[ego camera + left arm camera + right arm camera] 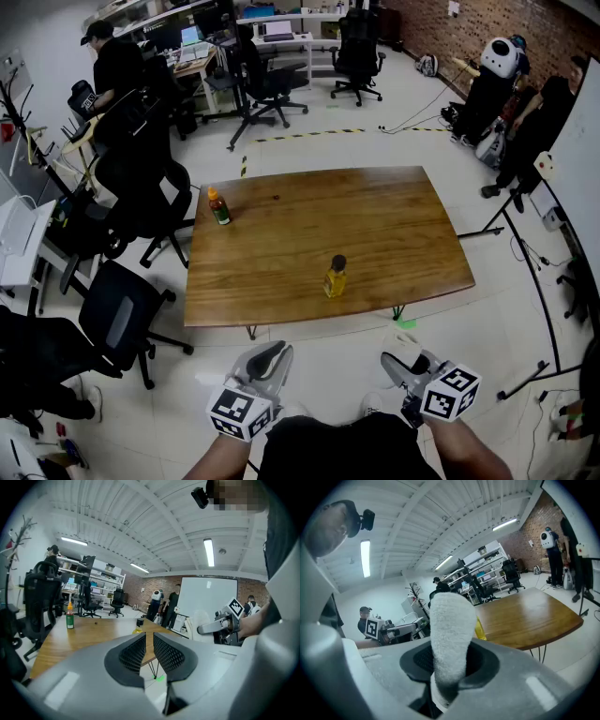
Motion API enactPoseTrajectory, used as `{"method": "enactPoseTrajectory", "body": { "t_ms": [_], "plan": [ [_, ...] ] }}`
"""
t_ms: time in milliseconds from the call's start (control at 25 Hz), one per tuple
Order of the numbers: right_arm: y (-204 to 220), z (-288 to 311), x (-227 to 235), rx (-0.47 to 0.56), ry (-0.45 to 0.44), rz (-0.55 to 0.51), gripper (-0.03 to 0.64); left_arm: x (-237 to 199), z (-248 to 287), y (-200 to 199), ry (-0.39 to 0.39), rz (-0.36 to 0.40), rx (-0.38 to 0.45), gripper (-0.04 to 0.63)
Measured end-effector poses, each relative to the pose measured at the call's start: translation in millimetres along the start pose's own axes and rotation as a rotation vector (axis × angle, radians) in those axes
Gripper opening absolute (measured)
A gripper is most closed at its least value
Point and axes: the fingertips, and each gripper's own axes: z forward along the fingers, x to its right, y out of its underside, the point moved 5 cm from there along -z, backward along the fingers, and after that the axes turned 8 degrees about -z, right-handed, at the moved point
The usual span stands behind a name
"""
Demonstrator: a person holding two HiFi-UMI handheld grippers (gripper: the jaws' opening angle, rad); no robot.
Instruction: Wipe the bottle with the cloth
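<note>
Right now your right gripper (403, 361) is clamped on the white cloth (450, 634). The cloth stands up out of the jaws as a thick, fuzzy fold and hides the gap between them. Your left gripper (149, 638) has its jaws drawn close with only a thin slit between the ribbed pads, and nothing sits in that slit.

Both grippers hang over the pale floor on your side of the wooden table (394, 225), short of its near edge, and neither touches anything on it. The bottle (335, 277), yellow with a dark cap, stands upright on the table close to that near edge, ahead of you and roughly between the two grippers, well apart from both.

A second bottle with an orange cap (218, 206) stands upright towards the table's far left corner, well away from the yellow one.
</note>
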Motion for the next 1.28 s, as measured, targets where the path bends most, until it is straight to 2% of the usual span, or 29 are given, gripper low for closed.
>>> {"method": "enactPoseTrajectory", "body": {
  "t_ms": [200, 400, 560, 720, 800, 1080, 1160, 1280],
  "plan": [
    [-19.9, 21.6, 5.0, 0.041, 0.028, -0.014, 0.081, -19.7, 23.2, -18.4, 0.063, 0.069, 0.005, 0.08],
    [-35.9, 31.1, 27.7, 0.043, 0.032, -0.016, 0.081, -23.9, 63.1, -29.2, 0.108, 0.114, -0.042, 0.118],
    [-53.4, 52.7, 65.5, 0.055, 0.007, -0.002, 0.081, -32.1, 109.0, -38.9, 0.084, 0.213, -0.073, 0.138],
    [-80.2, 80.6, 109.1, 0.056, -0.071, 0.0, 0.081, -37.6, 156.4, -33.6, 0.07, 0.243, -0.157, 0.147],
    [-97.0, 94.6, 128.1, 0.056, -0.129, -0.004, 0.081, -37.0, 175.4, -31.4, 0.035, 0.27, -0.179, 0.158],
    [-166.3, 133.2, 163.3, 0.081, -0.341, -0.038, 0.081, -32.5, 227.2, -18.2, -0.064, 0.293, -0.247, 0.272],
    [-179.2, 144.1, 165.5, 0.091, -0.377, -0.055, 0.081, -33.1, 234.2, -15.9, -0.081, 0.299, -0.244, 0.285],
    [-186.7, 156.8, 161.9, 0.103, -0.415, -0.052, 0.081, -33.2, 238.7, -19.4, -0.079, 0.271, -0.182, 0.276]
  ]
}}
